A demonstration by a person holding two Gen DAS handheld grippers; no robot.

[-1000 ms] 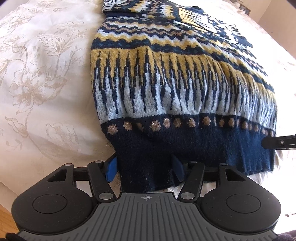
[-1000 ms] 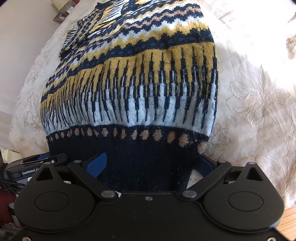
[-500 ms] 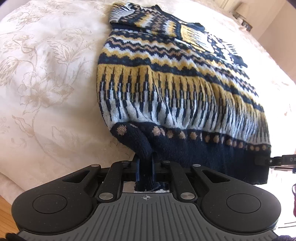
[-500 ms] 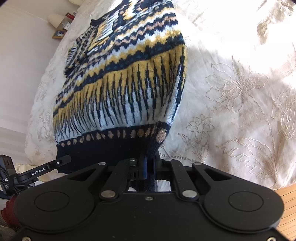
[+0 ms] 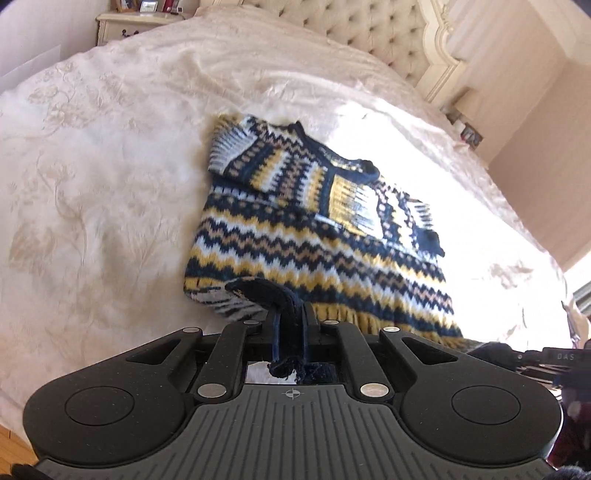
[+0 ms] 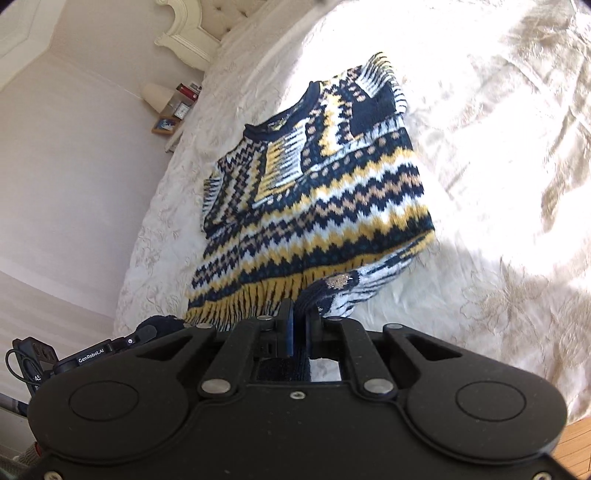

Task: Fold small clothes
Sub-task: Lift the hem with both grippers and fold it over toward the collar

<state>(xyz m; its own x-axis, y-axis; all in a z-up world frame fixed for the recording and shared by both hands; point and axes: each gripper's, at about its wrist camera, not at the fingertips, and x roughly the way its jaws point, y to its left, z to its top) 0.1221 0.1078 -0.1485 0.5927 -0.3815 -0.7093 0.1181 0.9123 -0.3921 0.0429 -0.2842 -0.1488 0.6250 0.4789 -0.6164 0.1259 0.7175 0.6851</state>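
Since half a second earlier, the sweater's (image 5: 317, 236) navy hem had been raised off the bed (image 5: 110, 177), so more of the garment and the headboard (image 5: 362, 33) were brought into view. The left hem corner was pinched in the left tool (image 5: 290, 314), the right corner in the right tool (image 6: 300, 314). The upper body was left lying on the cream floral bedspread.
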